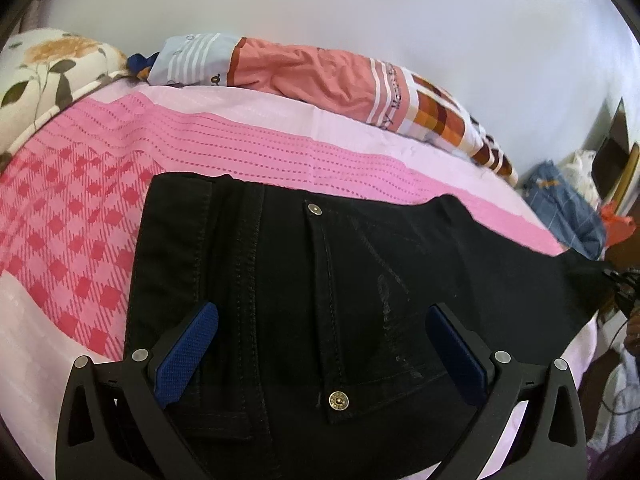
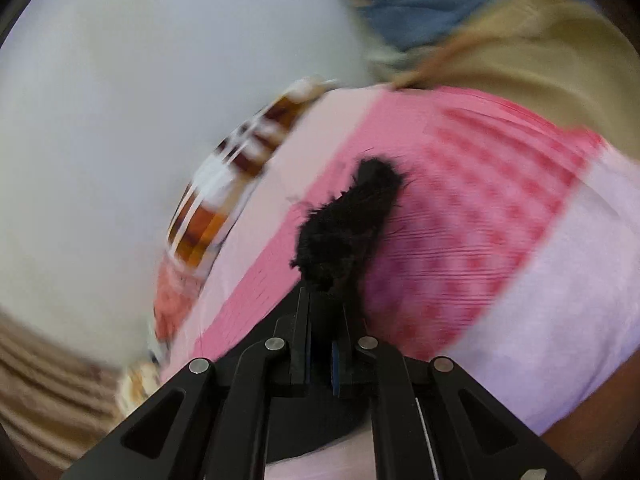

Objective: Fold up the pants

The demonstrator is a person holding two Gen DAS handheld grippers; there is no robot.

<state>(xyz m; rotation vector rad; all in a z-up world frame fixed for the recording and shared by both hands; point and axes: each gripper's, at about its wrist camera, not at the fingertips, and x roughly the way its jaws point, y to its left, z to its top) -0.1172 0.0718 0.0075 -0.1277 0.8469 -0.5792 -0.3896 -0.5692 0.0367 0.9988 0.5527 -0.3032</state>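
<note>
Black pants (image 1: 320, 288) lie on the pink bed cover, waist and pocket rivets toward my left gripper, one leg running off to the right. My left gripper (image 1: 320, 352) is open, its blue pads (image 1: 188, 352) spread just above the waist area, holding nothing. In the right wrist view, which is blurred by motion, my right gripper (image 2: 322, 300) is shut on a frayed black end of the pants (image 2: 348, 220) and holds it above the bed.
The bed carries a pink checked cover (image 1: 80, 220). A salmon and checked rolled blanket (image 1: 340, 80) lies along the white wall. A floral pillow (image 1: 44, 76) sits at the far left. Blue clothes (image 1: 568, 208) are piled past the bed's right edge.
</note>
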